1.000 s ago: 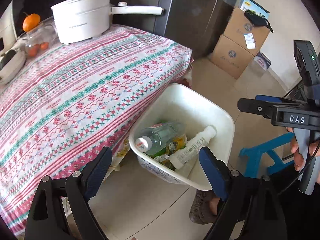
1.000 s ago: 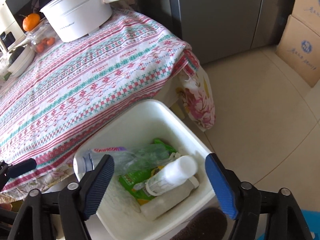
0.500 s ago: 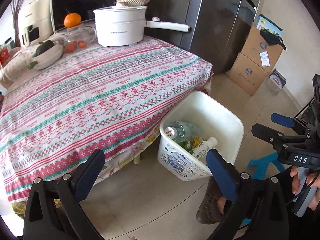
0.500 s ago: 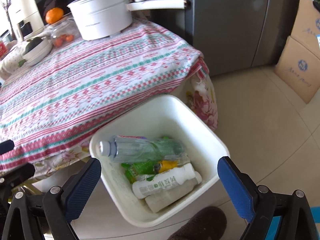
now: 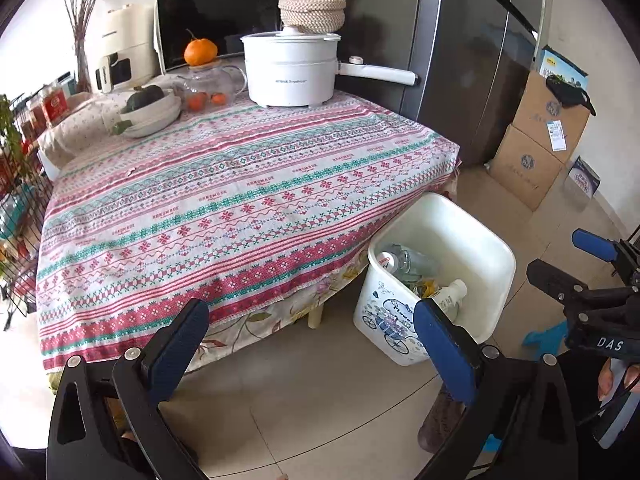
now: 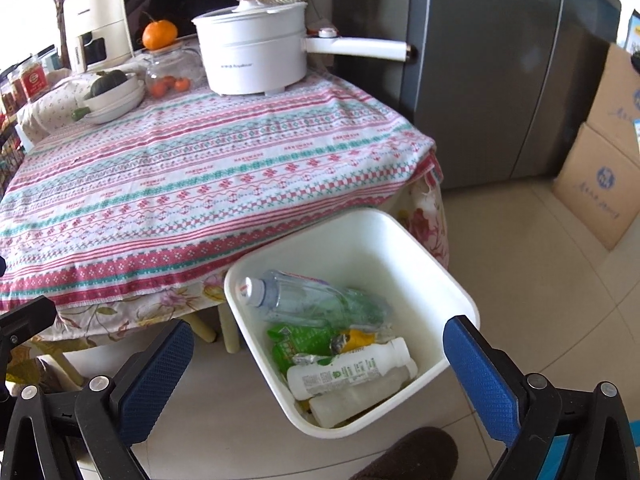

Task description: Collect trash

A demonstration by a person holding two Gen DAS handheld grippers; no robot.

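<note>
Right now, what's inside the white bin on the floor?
Inside the white bin lie a clear plastic bottle, green wrappers and a white bottle atop another pale container. Anything underneath is hidden.

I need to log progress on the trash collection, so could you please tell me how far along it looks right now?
Done: the white bin beside the table holds a clear bottle, a green wrapper and a white bottle. In hand: nothing; the left gripper and right gripper are both open and empty, the right one's jaws just opening wider. Left: no loose trash shows on the tablecloth.
</note>
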